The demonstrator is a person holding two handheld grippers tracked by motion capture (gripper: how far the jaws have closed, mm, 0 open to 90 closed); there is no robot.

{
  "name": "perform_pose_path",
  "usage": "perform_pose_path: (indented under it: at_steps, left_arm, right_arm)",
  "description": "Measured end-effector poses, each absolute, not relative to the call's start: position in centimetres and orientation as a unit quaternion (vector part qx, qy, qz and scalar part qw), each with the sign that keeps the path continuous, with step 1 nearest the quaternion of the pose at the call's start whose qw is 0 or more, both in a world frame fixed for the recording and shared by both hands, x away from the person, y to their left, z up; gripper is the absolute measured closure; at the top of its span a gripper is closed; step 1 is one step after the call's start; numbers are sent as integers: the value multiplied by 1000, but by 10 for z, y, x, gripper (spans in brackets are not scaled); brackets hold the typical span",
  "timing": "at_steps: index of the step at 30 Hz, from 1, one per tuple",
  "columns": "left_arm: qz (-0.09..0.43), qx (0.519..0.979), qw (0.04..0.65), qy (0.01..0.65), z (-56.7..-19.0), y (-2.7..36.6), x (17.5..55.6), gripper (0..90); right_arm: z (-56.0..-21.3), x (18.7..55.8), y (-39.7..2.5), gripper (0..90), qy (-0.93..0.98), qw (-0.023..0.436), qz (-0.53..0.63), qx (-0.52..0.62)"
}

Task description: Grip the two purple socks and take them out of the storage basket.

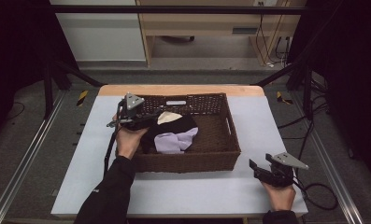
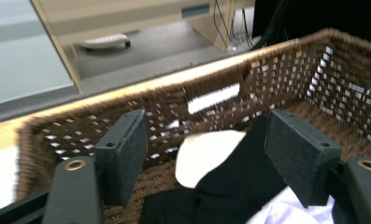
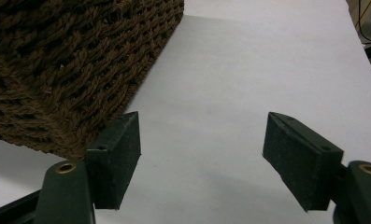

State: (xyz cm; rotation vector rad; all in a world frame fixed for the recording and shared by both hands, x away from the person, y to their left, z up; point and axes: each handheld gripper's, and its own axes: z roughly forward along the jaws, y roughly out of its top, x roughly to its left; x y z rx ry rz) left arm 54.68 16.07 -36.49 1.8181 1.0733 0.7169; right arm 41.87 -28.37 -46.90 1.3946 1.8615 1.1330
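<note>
A brown woven basket [image 1: 218,161] stands in the middle of the table. Inside it lies a pile of clothes: a black garment [image 1: 174,127] [image 2: 239,177], a cream piece [image 1: 168,116] [image 2: 206,151] and a lilac piece [image 1: 176,141] [image 2: 290,212]. My left gripper [image 1: 146,121] [image 2: 204,151] reaches over the basket's left rim, open, jaws on either side of the cream and black cloth, nothing held. My right gripper [image 1: 258,168] [image 3: 202,149] rests on the table at the basket's front right corner [image 3: 71,74], open and empty.
The white table top [image 1: 183,191] [image 3: 248,70] extends in front of and beside the basket. A wooden strip [image 1: 181,89] runs along the far edge. Beyond stand a wooden cabinet [image 1: 211,23], floor cables [image 1: 267,42] and black frame posts [image 1: 47,79].
</note>
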Motion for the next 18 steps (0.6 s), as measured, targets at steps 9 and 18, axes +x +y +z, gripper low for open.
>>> perform_pose_path:
  at_steps: [9,18]
  left_arm:
    - [269,769,404,417,-385,149,551,313]
    - [258,817,344,383,-396,137,552,353]
  right_arm:
    - [-470,419,-283,258,693,274,417,520]
    - [-472,421,-281,245,696,278,409,520]
